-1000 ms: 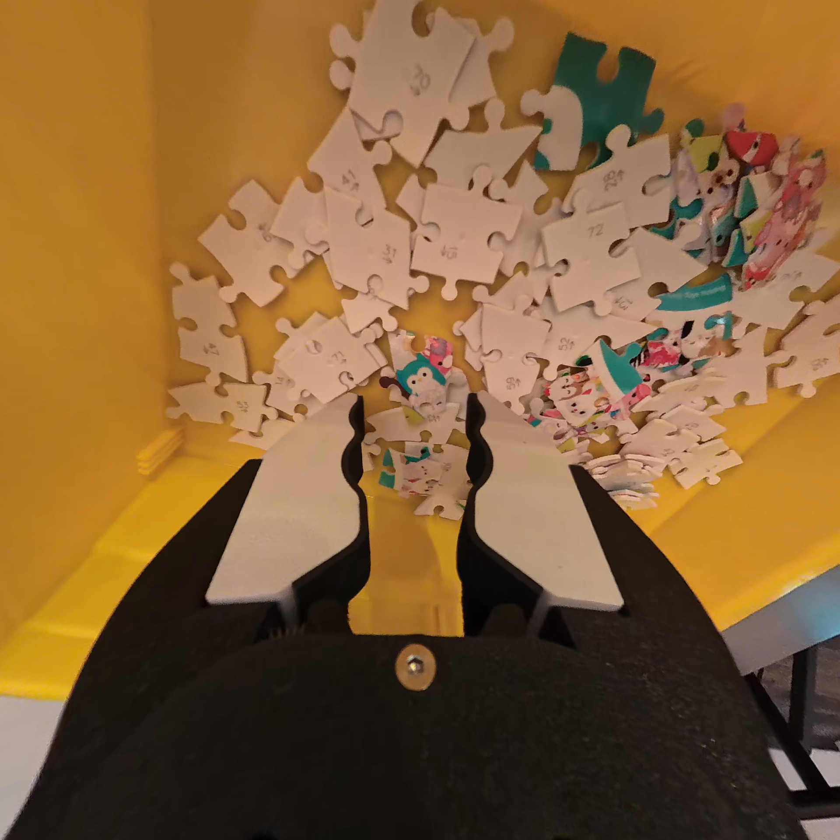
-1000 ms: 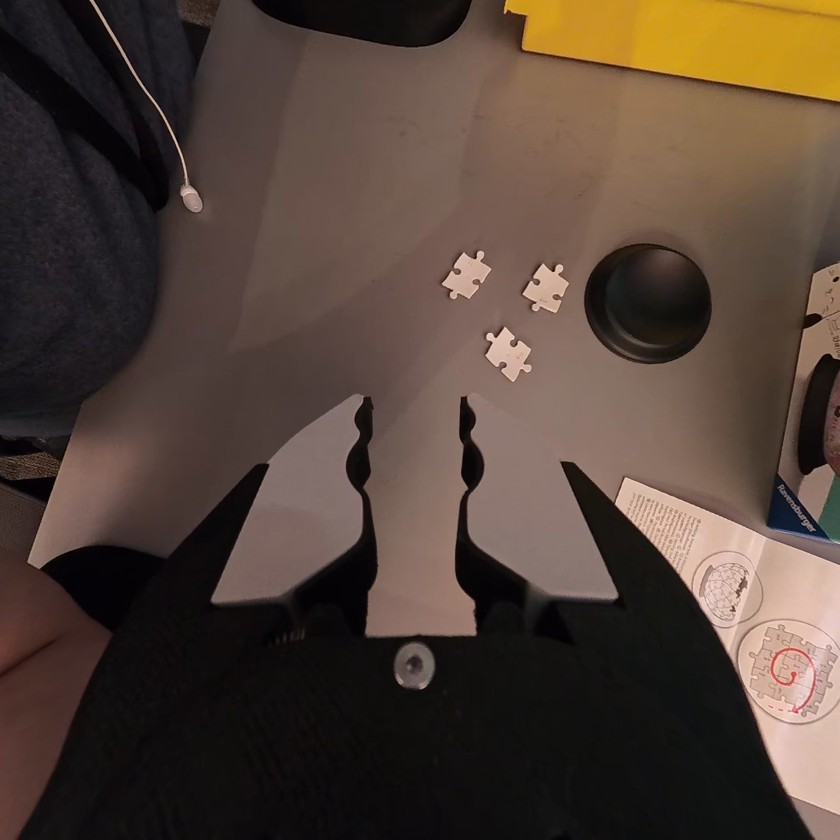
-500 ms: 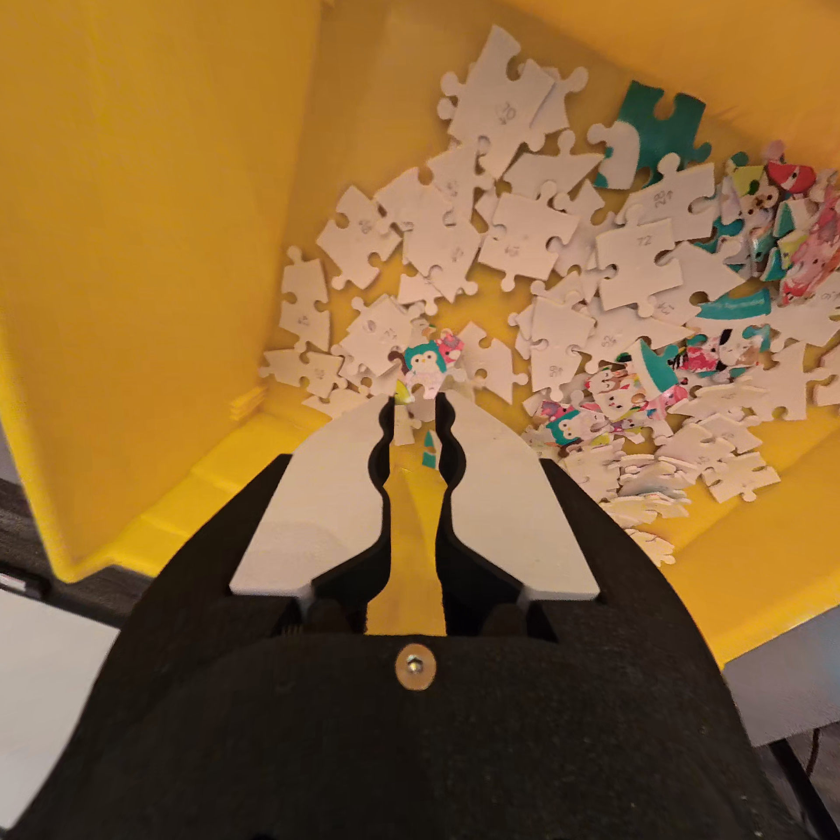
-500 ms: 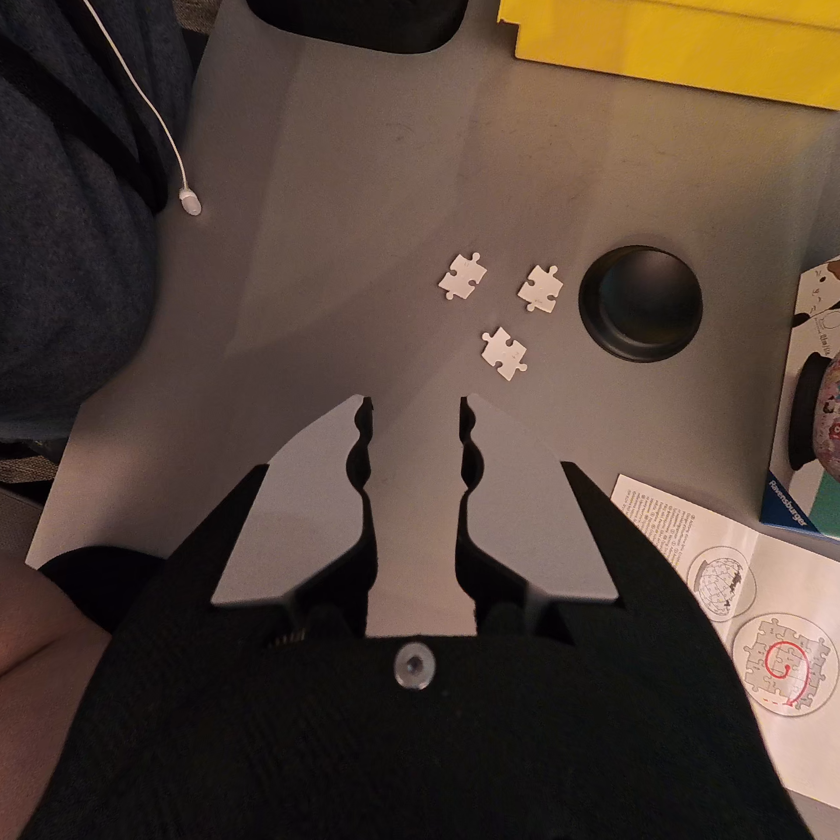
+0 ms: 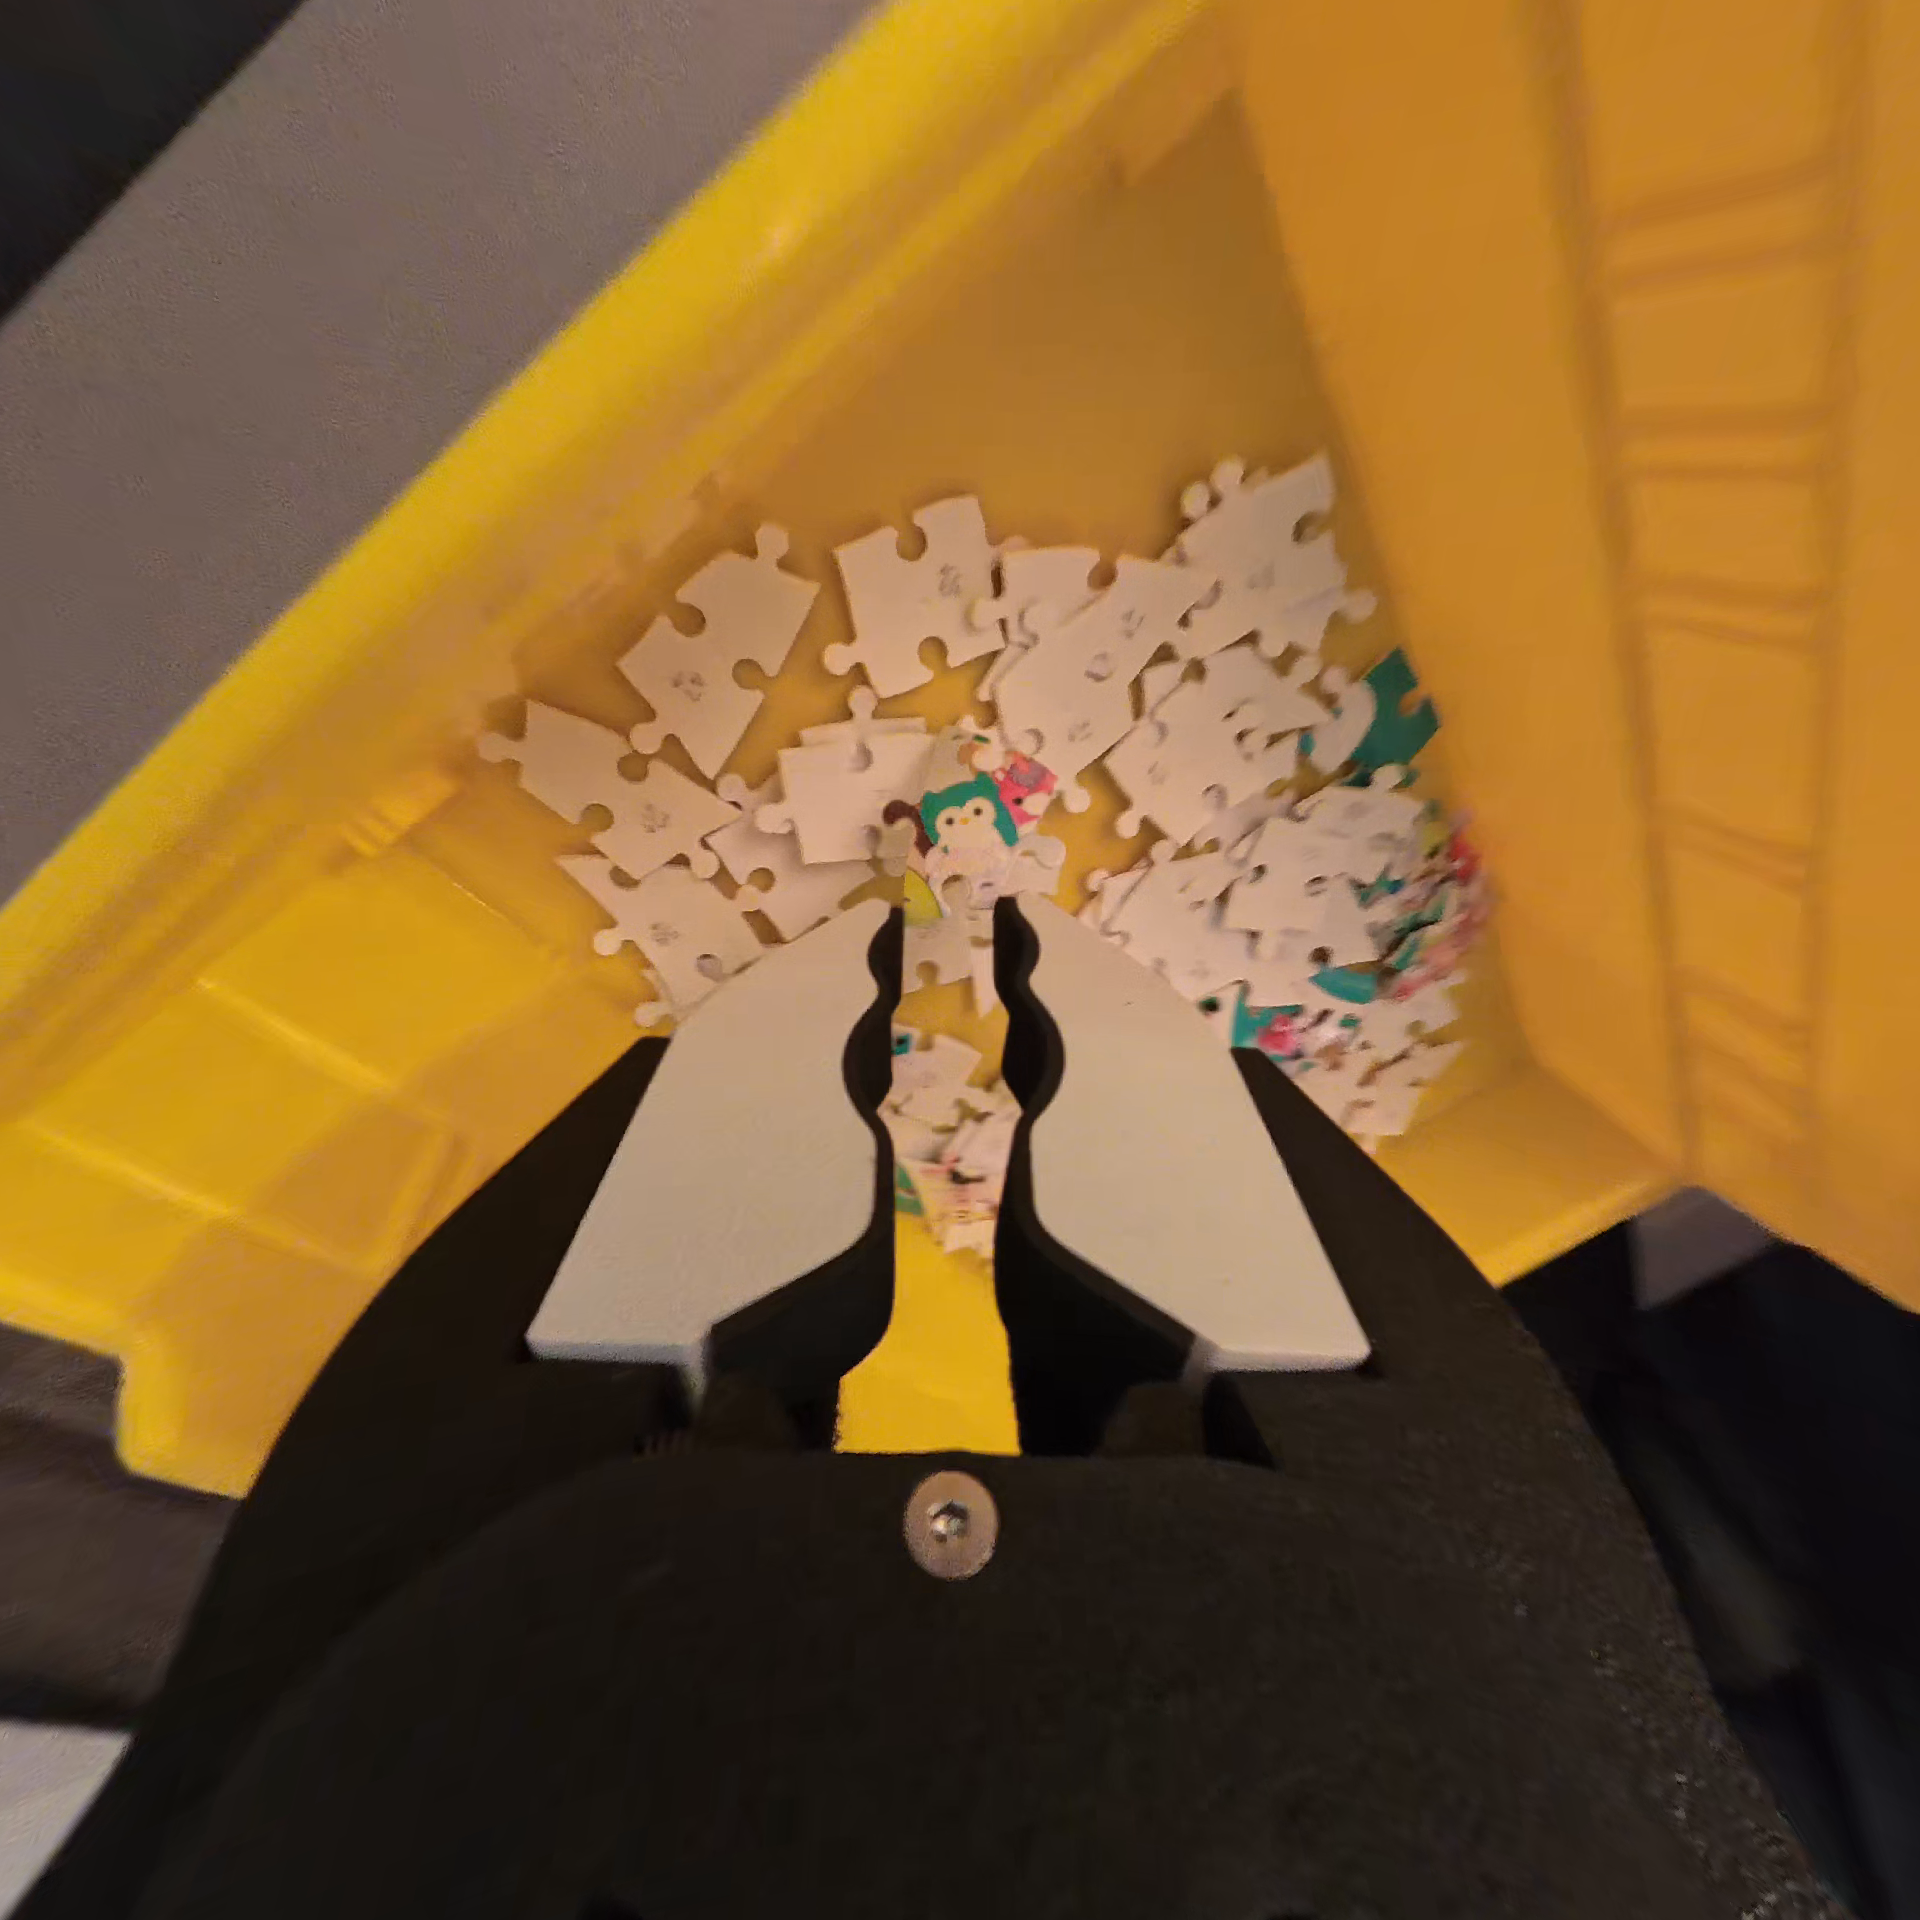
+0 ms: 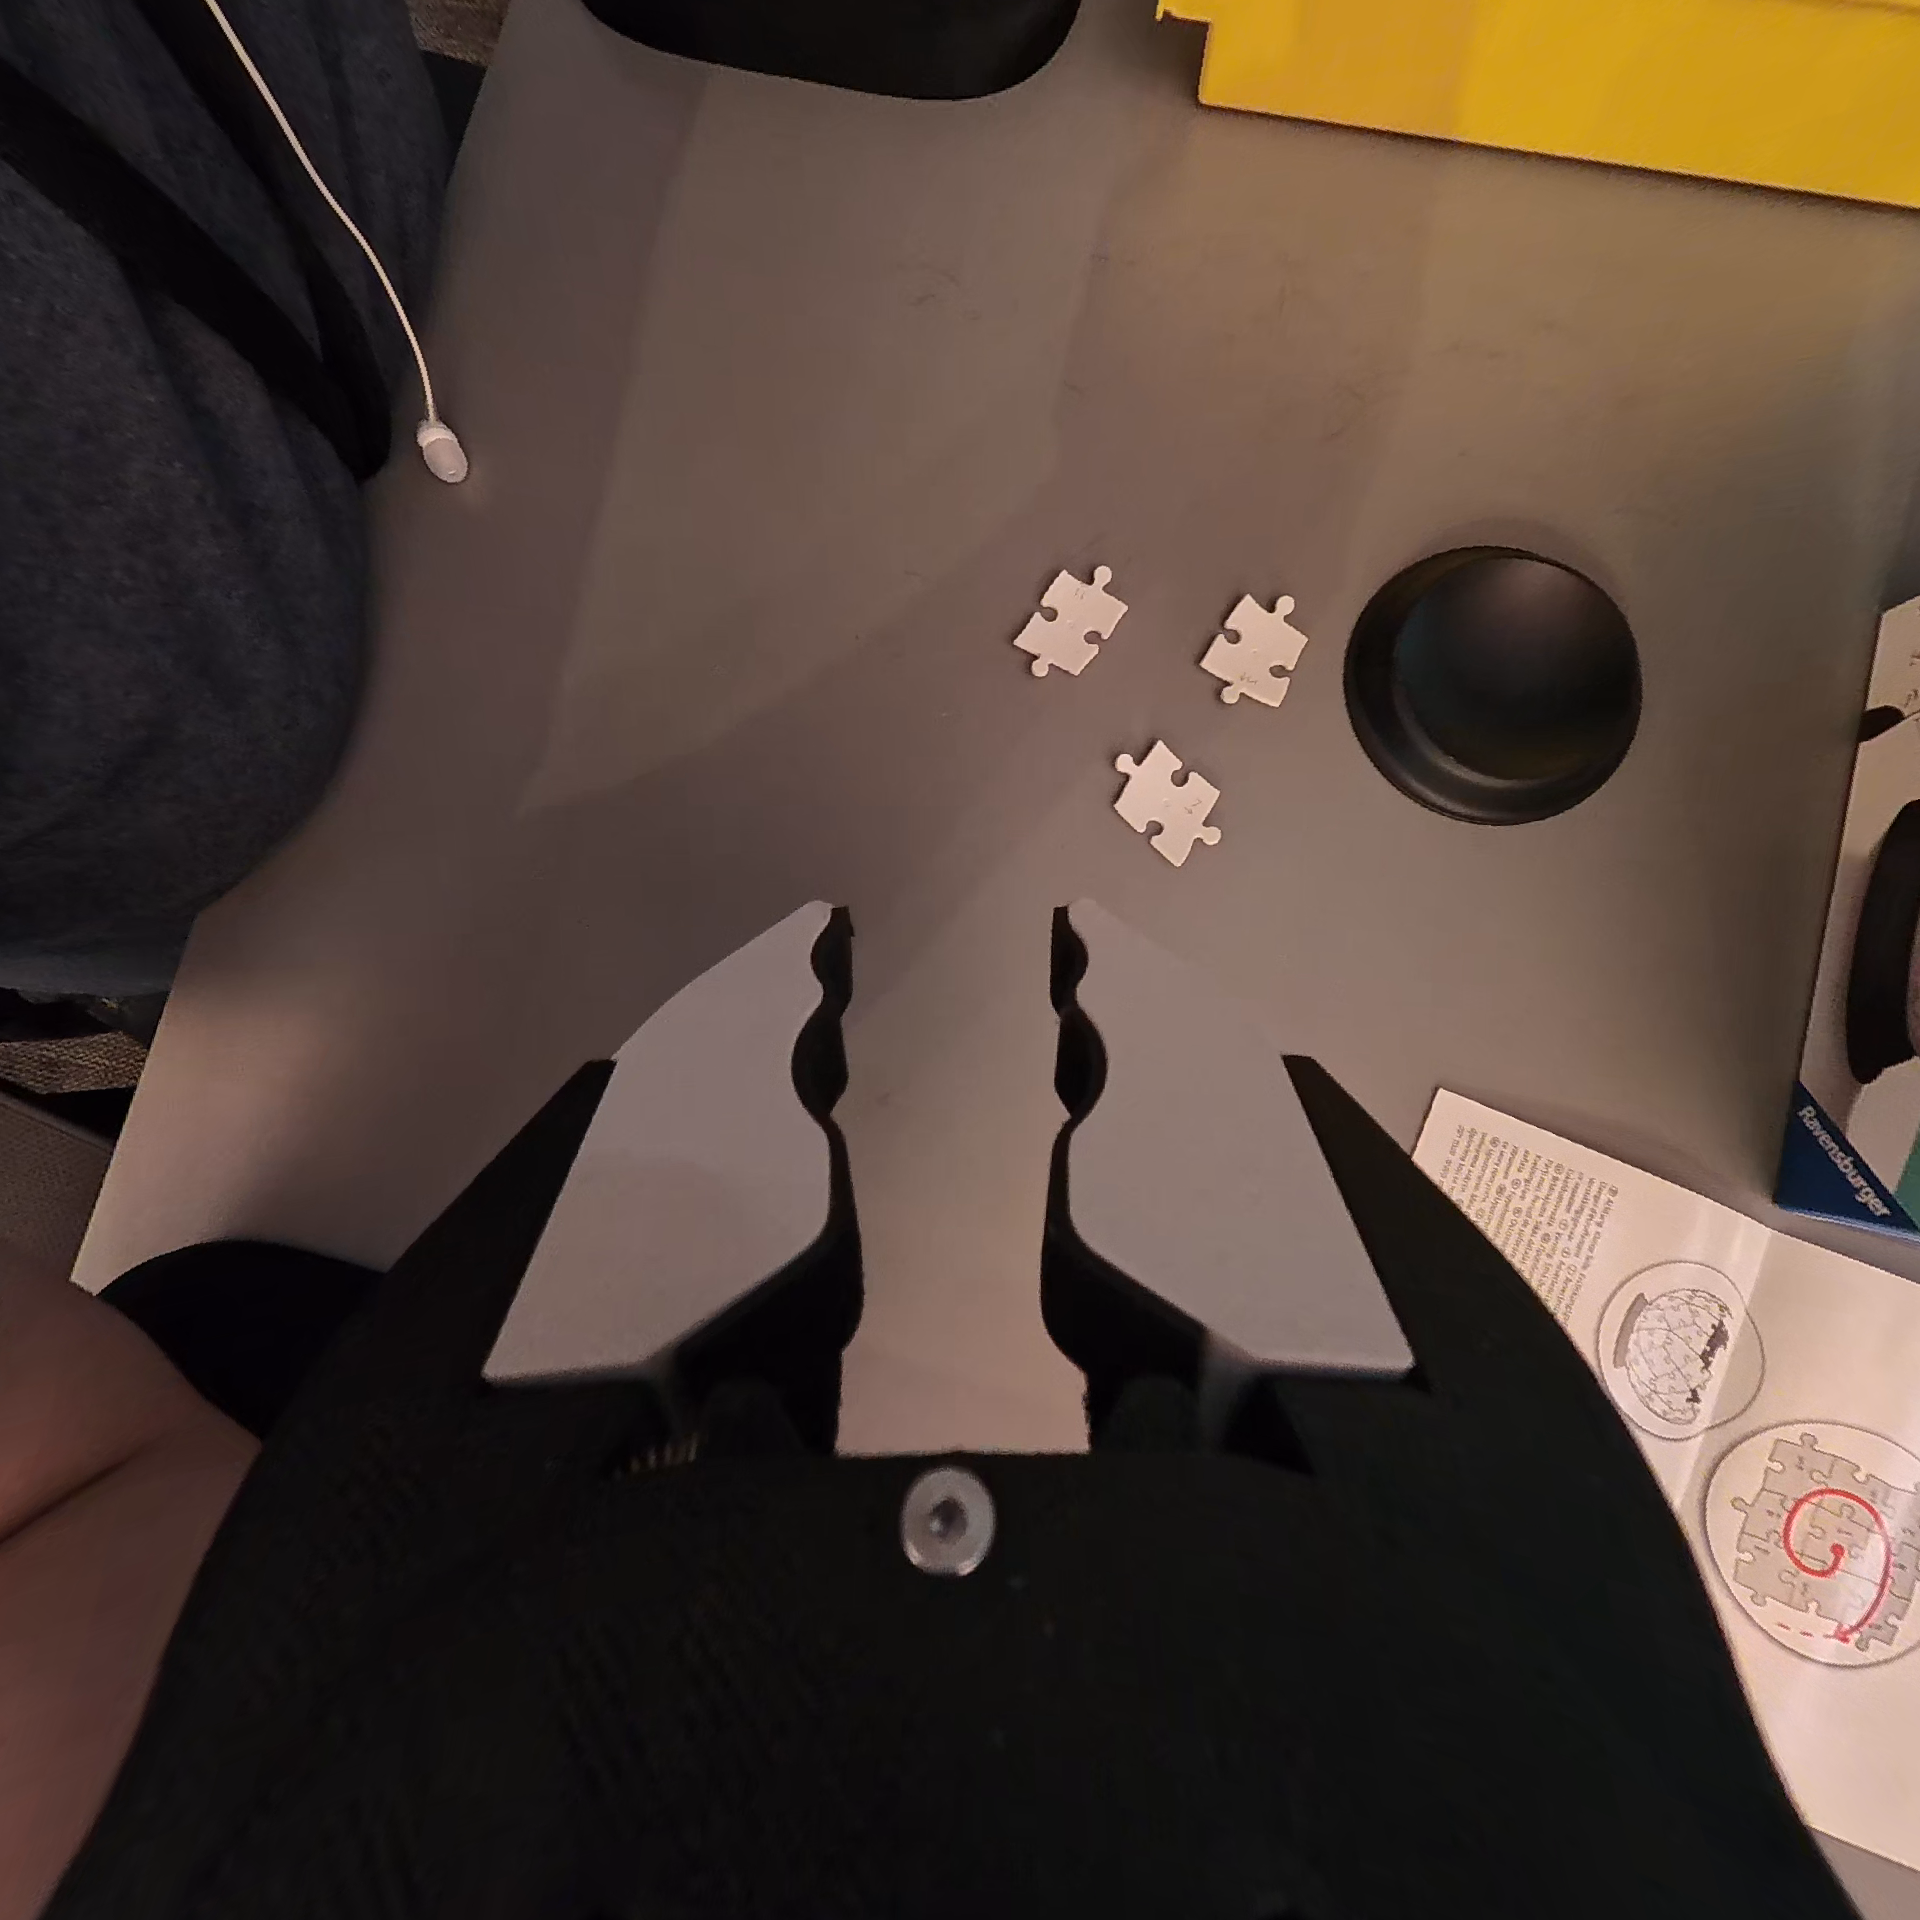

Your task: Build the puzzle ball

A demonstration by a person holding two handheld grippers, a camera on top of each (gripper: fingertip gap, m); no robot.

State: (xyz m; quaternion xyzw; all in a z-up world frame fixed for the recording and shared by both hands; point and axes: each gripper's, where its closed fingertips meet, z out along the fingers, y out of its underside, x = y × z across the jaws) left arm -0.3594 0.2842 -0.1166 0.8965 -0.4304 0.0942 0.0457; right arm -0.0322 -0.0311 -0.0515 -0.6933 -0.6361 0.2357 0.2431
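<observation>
My left gripper [image 5: 943, 909] is inside the yellow bin [image 5: 1403, 416], shut on a puzzle piece with a teal owl picture [image 5: 966, 831], which it holds at its fingertips just above the pile of loose pieces [image 5: 1195, 748]. Most pieces in the pile lie white side up; some coloured ones lie at the right. My right gripper [image 6: 951, 914] is open and empty above the grey table [image 6: 779, 416]. Three white pieces [image 6: 1072, 621], [image 6: 1255, 651], [image 6: 1169, 802] lie face down just ahead of it.
A black ring stand [image 6: 1493, 686] sits right of the three pieces. An instruction leaflet [image 6: 1662, 1403] and the puzzle box [image 6: 1870, 987] lie at the right. The bin's edge [image 6: 1558, 83] is at the far right. A person's dark clothing [image 6: 156, 520] and an earbud [image 6: 442, 454] are at the left. Tip to tip, the grippers are about 45 cm apart.
My left gripper closed on the owl piece and has lifted and turned with it, so the bin now looks tilted. My right gripper has barely moved.
</observation>
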